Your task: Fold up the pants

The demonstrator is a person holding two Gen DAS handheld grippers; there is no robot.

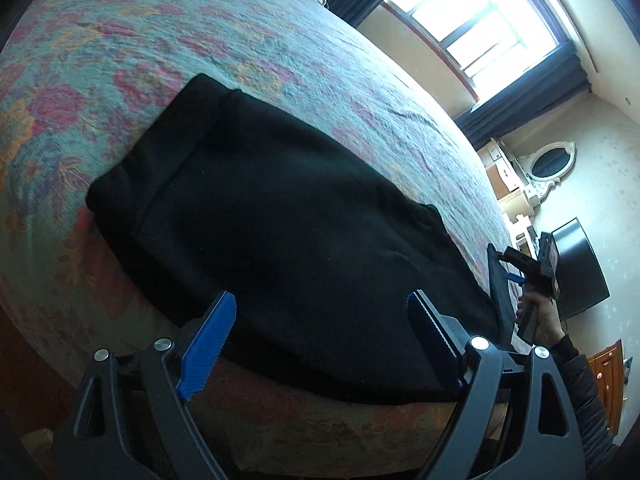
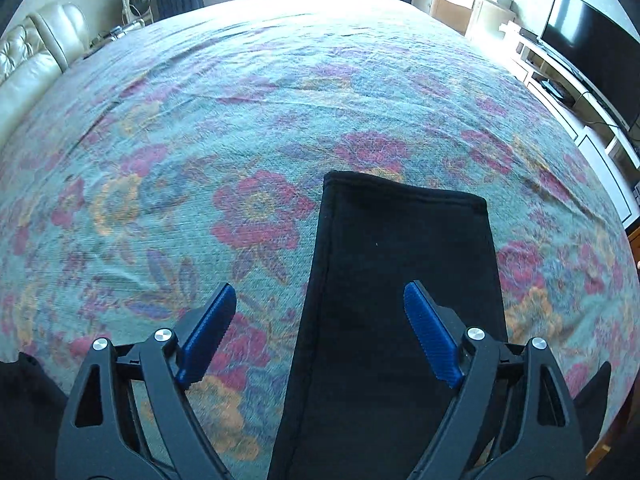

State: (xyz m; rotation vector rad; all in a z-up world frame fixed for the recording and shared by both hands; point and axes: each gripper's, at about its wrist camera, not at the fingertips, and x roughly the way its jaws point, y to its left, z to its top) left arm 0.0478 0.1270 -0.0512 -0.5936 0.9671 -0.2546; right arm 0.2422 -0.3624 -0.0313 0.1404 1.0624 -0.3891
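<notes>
Left wrist view
- Pants (image 1: 272, 232): black, folded into a thick slab, lying flat on the flowered bedspread (image 1: 200, 40) near the bed's near edge.
- Long axis: it runs from the upper left of the view down to the lower right; a narrower folded end points to the upper left, toward the middle of the bed.
- Left claw (image 1: 320, 340): spread wide, nothing between its blue pads (image 1: 208, 344); whether the tips touch the cloth cannot be told.
- Pants against claw: the near long edge passes just beyond and between the two fingers.
- Right claw (image 1: 508, 276): seen at the right end of the pants, held in a hand (image 1: 540, 320) with a dark sleeve.

Right wrist view
- Pants (image 2: 400, 280): a black strip running from the bottom of the view straight away, its squared far end pointing toward the middle of the bed.
- Right claw (image 2: 320, 336): spread wide, gripping nothing.
- Pants against claw: the strip lies below the gap, shifted toward the right finger (image 2: 432, 336); the left finger hangs over bare bedspread (image 2: 200, 120).
- Room: a television (image 2: 592, 40) stands at the far right.
</notes>
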